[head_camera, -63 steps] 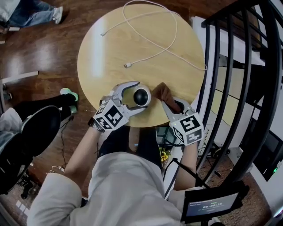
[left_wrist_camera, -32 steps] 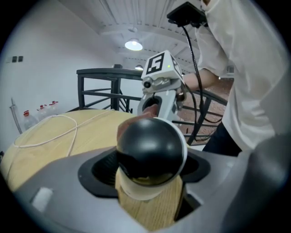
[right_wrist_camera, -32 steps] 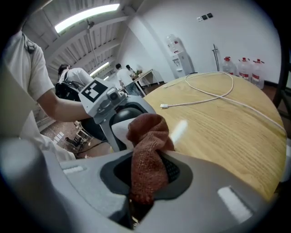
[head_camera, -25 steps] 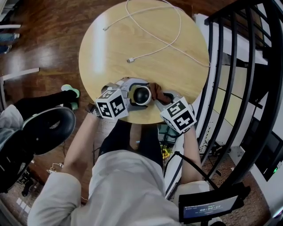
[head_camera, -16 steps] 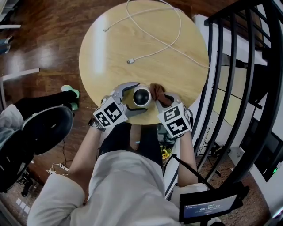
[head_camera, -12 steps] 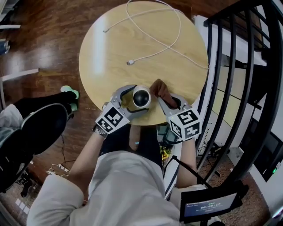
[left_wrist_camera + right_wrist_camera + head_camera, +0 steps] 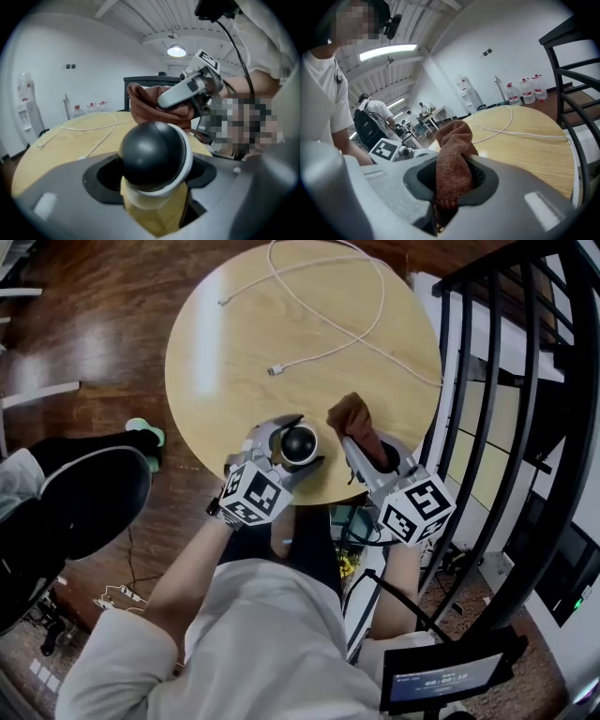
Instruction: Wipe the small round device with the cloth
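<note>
Your left claw (image 7: pixel 298 441) has just been closing and clamps the device (image 7: pixel 152 154) at the table's (image 7: pixel 281 315) near edge. Right claw (image 7: pixel 368 451) grips the cloth (image 7: pixel 352 416).

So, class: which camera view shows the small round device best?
The left gripper view: the small round device fills the centre, dark dome and white rim clear. The head view shows it small, from above, near the cloth. In the right gripper view it cannot be made out.
</note>
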Demonstrator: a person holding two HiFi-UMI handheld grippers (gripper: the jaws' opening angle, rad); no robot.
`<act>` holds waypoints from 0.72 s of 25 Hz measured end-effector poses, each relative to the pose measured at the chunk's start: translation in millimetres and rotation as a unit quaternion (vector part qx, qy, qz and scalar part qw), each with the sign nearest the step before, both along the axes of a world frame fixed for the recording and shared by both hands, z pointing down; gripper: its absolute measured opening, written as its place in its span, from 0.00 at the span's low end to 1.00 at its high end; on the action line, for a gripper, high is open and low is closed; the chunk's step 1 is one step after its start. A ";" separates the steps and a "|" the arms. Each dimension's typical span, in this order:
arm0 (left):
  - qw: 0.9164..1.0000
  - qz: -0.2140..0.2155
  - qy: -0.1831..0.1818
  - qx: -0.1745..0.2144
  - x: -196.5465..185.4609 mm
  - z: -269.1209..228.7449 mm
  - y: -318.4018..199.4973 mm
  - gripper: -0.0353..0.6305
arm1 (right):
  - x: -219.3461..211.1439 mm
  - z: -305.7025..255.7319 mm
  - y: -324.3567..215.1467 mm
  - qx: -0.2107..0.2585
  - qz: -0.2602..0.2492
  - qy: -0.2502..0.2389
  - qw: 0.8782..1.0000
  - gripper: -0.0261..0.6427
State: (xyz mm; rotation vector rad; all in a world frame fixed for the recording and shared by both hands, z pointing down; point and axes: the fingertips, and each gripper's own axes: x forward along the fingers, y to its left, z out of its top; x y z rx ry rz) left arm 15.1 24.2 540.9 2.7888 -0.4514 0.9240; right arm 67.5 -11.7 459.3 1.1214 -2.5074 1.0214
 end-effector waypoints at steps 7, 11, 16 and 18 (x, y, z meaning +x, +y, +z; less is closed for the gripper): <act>0.986 0.159 0.044 -0.012 -6.6 -3.5 7.4 0.59 | -16.7 -18.5 8.6 0.039 -0.038 -0.030 0.998 0.14; 0.963 0.265 0.045 0.011 -7.5 0.9 18.2 0.59 | -18.3 -18.0 18.0 0.044 -0.075 -0.036 0.996 0.14; 0.951 0.307 0.035 -0.006 -8.0 6.8 24.5 0.62 | -29.3 -4.3 31.0 0.046 -0.133 0.004 0.990 0.14; 0.956 0.291 0.025 -0.017 -9.3 12.8 25.7 0.65 | -36.6 8.3 34.7 0.043 -0.155 0.037 0.986 0.14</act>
